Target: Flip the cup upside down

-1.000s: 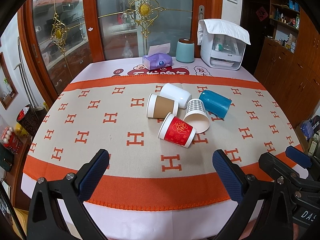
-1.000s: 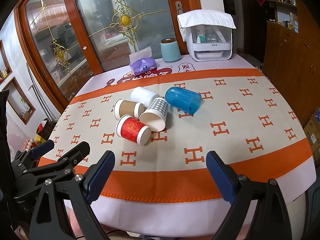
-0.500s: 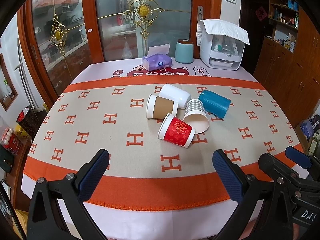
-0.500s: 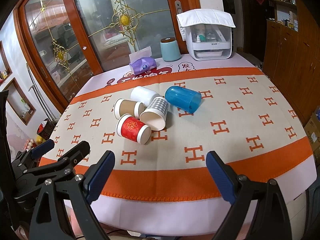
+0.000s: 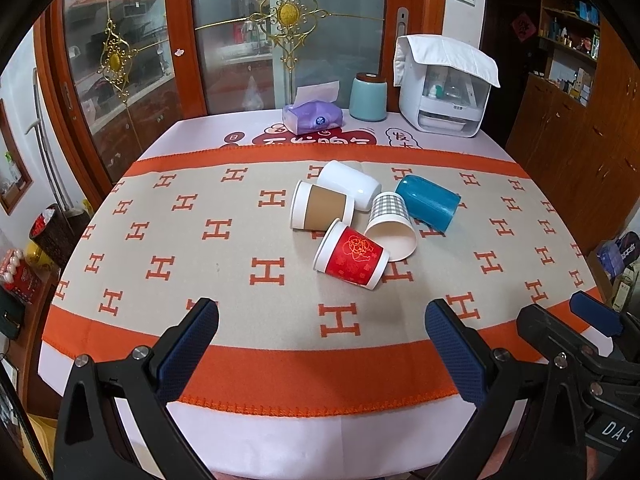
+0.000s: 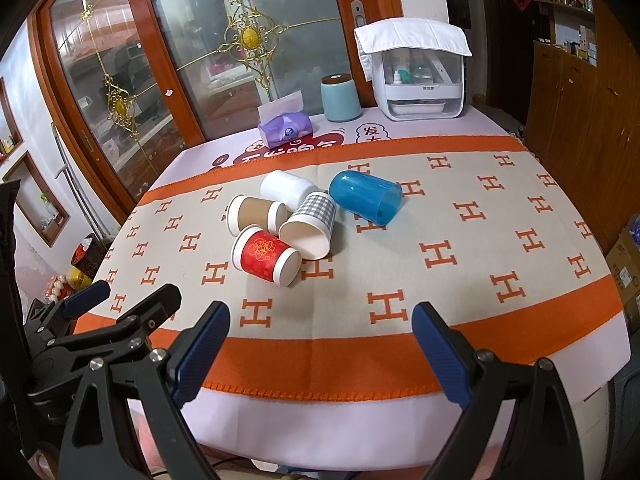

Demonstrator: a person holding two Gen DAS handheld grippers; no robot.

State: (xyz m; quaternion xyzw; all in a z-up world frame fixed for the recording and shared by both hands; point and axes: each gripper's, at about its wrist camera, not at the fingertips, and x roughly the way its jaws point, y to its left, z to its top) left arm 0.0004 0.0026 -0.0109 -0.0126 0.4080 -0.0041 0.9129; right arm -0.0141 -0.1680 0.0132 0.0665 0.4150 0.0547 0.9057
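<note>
Several cups lie on their sides in a cluster mid-table: a red paper cup point(image 5: 352, 258) point(image 6: 266, 255), a brown-sleeved cup point(image 5: 322, 211) point(image 6: 256, 215), a white cup point(image 5: 350, 185) point(image 6: 285, 189), a checked cup point(image 5: 392, 222) point(image 6: 310, 224) and a blue plastic cup point(image 5: 428, 202) point(image 6: 366, 197). My left gripper point(image 5: 320, 340) is open and empty above the table's near edge. My right gripper point(image 6: 320, 344) is open and empty, to the right of the left one. Both are well short of the cups.
An orange and beige H-pattern cloth point(image 5: 160, 268) covers the table. At the far edge stand a purple tissue pack point(image 5: 312, 118), a teal canister point(image 5: 368, 96) and a white appliance point(image 5: 444, 88). Glass doors stand behind, wooden cabinets to the right.
None of the cups has moved. Both grippers stay open; the views have shifted only slightly.
</note>
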